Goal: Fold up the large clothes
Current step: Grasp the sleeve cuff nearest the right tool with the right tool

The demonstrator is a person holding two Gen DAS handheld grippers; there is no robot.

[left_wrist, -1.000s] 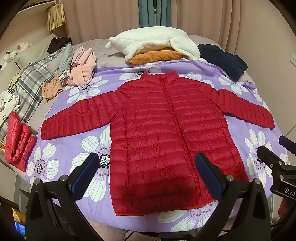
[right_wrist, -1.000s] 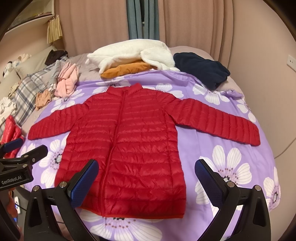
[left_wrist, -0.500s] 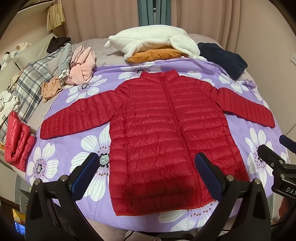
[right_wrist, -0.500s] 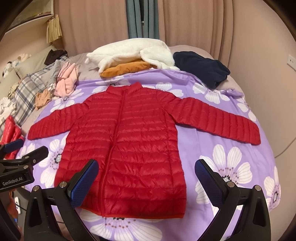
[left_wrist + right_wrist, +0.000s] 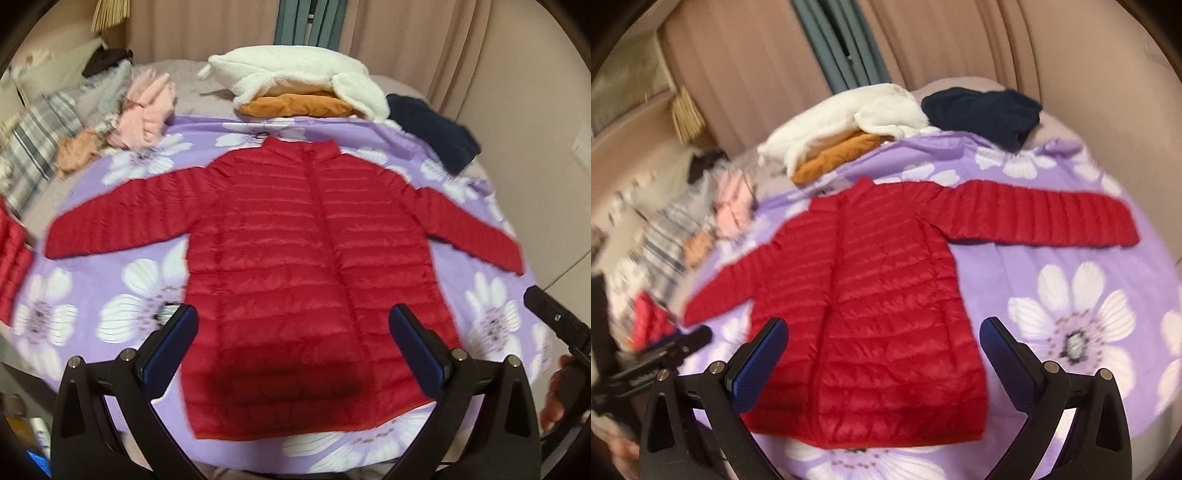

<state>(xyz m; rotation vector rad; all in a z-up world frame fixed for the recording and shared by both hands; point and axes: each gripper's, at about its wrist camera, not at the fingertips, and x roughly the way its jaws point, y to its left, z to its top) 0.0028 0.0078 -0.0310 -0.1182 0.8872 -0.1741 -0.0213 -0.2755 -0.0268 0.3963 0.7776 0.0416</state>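
We see a purple floral sheet [image 5: 92, 295] over the bed, and on it the red jacket [image 5: 295, 258] lies flat, front up, both sleeves out. Beyond its collar sits a white fleece [image 5: 288, 74] on an orange garment [image 5: 295, 105]. Our left gripper [image 5: 295, 343] and right gripper [image 5: 884, 347] hover above the hem, jaws spread, holding nothing.

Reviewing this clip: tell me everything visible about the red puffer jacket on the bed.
The red puffer jacket is quilted in horizontal channels, of shiny, thin padded fabric, with a stand collar and a closed centre front. It lies flat, front up and unfolded, on the purple flowered sheet, collar toward the far end, hem nearest the cameras, both sleeves spread outward. Only the sheet touches it; the left gripper and right gripper are open, holding nothing.
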